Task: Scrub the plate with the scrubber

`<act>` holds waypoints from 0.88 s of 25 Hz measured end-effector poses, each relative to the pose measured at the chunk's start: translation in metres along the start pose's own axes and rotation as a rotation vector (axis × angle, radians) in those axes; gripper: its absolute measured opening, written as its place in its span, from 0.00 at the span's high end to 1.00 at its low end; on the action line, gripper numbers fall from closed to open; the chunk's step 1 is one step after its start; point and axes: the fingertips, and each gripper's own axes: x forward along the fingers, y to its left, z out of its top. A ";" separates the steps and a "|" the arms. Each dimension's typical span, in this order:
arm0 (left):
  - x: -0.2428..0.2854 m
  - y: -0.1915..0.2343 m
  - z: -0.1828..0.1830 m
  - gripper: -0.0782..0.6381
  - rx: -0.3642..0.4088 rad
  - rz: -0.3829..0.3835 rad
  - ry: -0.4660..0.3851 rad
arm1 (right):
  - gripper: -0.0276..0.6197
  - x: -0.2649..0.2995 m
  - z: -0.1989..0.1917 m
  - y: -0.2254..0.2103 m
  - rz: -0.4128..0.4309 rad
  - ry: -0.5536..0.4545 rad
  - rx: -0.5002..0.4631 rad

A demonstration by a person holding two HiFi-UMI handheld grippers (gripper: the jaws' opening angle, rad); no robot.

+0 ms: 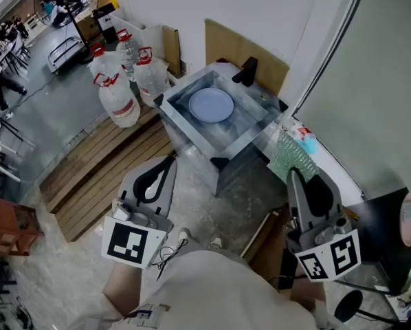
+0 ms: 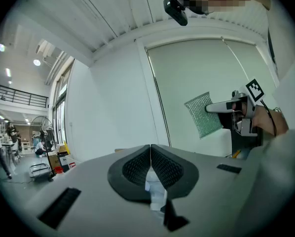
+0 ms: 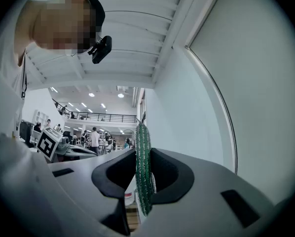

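Note:
A pale blue plate [image 1: 212, 105] lies flat in the bottom of a steel sink [image 1: 180, 119] in the head view. My right gripper [image 1: 296, 173] is shut on a green mesh scrubber [image 1: 291, 156], held edge-on between its pads [image 3: 143, 174] to the right of the sink, level with its near corner. The same scrubber [image 2: 203, 114] shows in the left gripper view at upper right. My left gripper [image 1: 172, 159] is shut with nothing between its pads [image 2: 151, 166], low and to the left of the sink's front.
Three water jugs [image 1: 121, 99] with red caps stand on a wooden pallet [image 1: 102, 170] left of the sink. A black faucet [image 1: 247, 71] rises at the sink's far rim. A dark box [image 1: 391, 232] sits at right, by a white wall.

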 end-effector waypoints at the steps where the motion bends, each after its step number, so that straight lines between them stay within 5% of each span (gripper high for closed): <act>1: 0.003 -0.002 -0.001 0.86 -0.001 -0.001 0.002 | 0.79 0.000 -0.002 -0.004 -0.003 0.002 0.008; 10: 0.024 -0.015 -0.001 0.86 0.000 -0.012 0.005 | 0.79 0.002 -0.012 -0.026 0.010 0.006 0.056; 22: 0.035 -0.002 -0.013 0.86 -0.011 0.029 0.036 | 0.79 0.029 -0.031 -0.016 0.131 0.053 0.052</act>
